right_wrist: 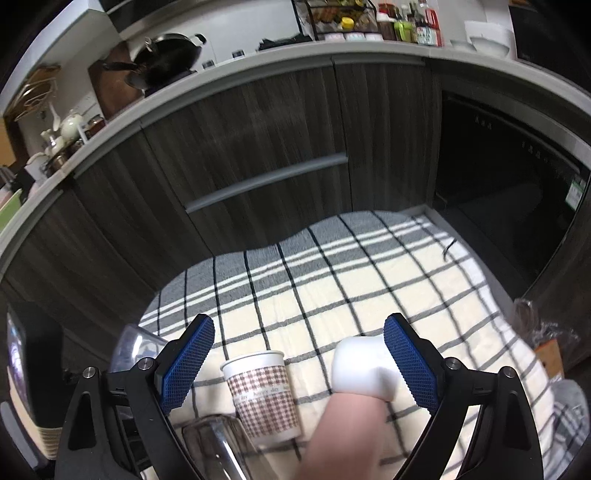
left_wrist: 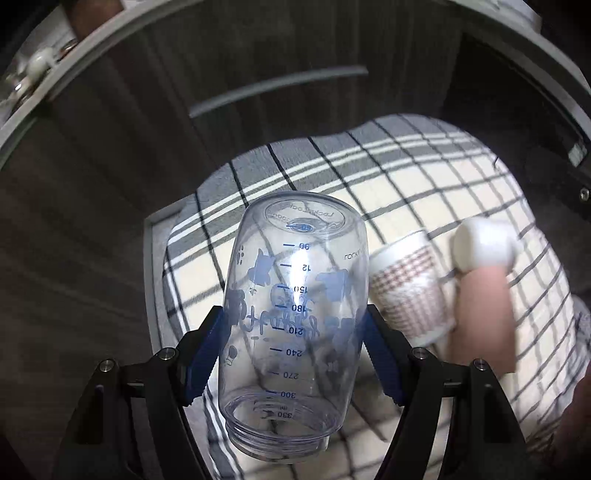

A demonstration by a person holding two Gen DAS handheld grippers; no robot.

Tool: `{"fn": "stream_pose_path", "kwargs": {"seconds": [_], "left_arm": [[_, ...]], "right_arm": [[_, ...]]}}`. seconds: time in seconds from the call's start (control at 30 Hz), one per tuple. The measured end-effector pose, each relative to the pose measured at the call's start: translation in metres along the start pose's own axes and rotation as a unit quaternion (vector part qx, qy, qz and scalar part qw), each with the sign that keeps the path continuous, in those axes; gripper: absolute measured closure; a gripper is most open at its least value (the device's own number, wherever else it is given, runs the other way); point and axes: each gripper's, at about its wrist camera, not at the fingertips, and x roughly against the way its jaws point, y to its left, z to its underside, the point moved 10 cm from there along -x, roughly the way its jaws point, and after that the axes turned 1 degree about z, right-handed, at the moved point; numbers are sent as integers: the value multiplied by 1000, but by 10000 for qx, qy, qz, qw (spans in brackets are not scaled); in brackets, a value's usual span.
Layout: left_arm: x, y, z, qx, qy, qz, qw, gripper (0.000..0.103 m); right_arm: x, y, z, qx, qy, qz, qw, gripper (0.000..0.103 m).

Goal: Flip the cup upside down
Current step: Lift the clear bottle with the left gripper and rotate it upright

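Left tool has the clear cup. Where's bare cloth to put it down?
Free: the plaid cloth from the paper cup back to the cabinet. Crowded: near edge, with paper cup, pink-and-white bottle and a clear glass bunched together, beside the clear cup.

**Kitchen floor, low view**

I see dark wood-grain cabinets [right_wrist: 258, 147] ahead, with a grey bar handle [right_wrist: 266, 182] across one door. A grey counter [right_wrist: 229, 83] runs above, carrying a wok [right_wrist: 166, 59], teapots [right_wrist: 70, 125], bottles [right_wrist: 410, 22] and bowls [right_wrist: 487, 40]. Below lies a checked blanket [right_wrist: 369, 280]. A dark oven [right_wrist: 509, 192] sits to the right.
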Motion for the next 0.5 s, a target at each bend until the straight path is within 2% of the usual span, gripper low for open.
{"fn": "stream_pose_path", "kwargs": {"seconds": [0.23,0.5], "left_arm": [[49,-41,34,721,-177,170,9971,30],[63,-106,88,1548,-161,433,9869,30]], "right_arm": [[63,-32,-2,296,-211,-127,9993,10],[110,-91,28,792,-195,-11,9967,10]]}}
